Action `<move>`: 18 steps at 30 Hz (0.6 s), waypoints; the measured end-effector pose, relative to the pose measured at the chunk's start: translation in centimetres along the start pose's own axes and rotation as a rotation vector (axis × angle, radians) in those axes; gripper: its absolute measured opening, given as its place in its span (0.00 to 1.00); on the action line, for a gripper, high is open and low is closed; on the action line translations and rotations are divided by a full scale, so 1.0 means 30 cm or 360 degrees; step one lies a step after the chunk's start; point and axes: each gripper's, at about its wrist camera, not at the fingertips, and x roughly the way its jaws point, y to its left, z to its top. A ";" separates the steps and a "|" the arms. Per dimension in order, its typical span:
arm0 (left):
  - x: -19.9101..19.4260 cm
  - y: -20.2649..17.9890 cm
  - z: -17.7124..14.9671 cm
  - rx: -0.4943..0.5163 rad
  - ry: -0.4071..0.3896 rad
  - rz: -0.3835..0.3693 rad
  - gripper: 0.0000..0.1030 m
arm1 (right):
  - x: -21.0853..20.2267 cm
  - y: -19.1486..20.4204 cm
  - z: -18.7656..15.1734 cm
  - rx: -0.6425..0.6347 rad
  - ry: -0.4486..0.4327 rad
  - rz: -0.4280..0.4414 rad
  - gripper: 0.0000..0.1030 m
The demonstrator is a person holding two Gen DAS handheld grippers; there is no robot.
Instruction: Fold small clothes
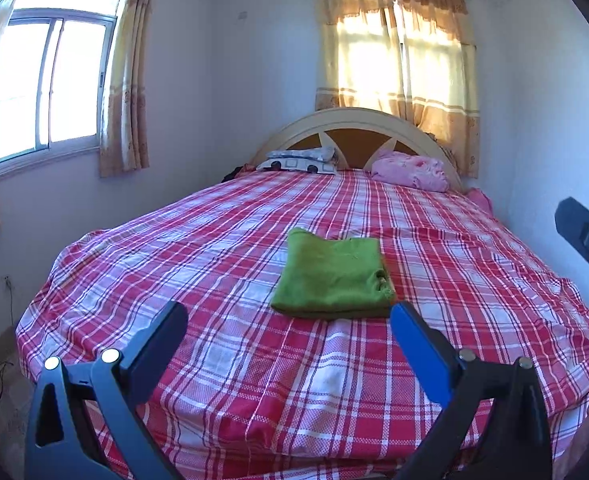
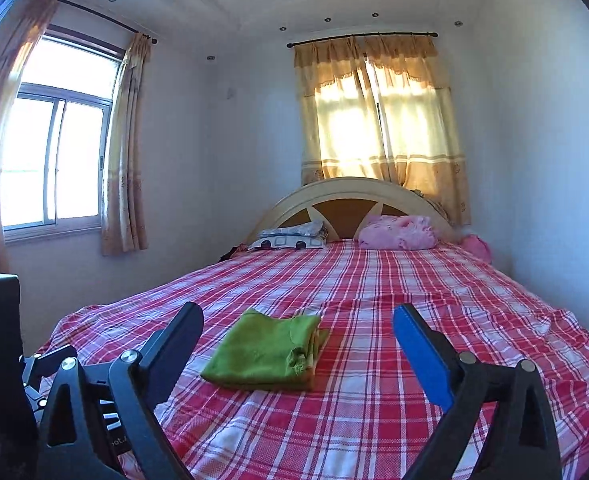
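Left wrist view: left gripper (image 1: 288, 322) is gaping empty, with folded green garment (image 1: 332, 276) lying just ahead on plaid bedsheet (image 1: 214, 232). Right wrist view: right gripper (image 2: 297, 326) is gaping empty; garment (image 2: 264, 350) is lying ahead, leftward, layered edges facing right.

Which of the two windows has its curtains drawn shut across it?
The window behind the headboard: its tan curtains cover the glass. The side window has curtains pulled apart, leaving the panes bare.

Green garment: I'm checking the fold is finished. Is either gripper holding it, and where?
Nothing is held. Left gripper and right gripper are open; the folded green garment lies free on the bed.
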 end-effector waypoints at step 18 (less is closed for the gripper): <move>-0.031 -0.060 -0.006 0.0117 -0.0031 0.0080 1.00 | -0.019 -0.027 -0.019 0.0045 0.0031 -0.0049 0.93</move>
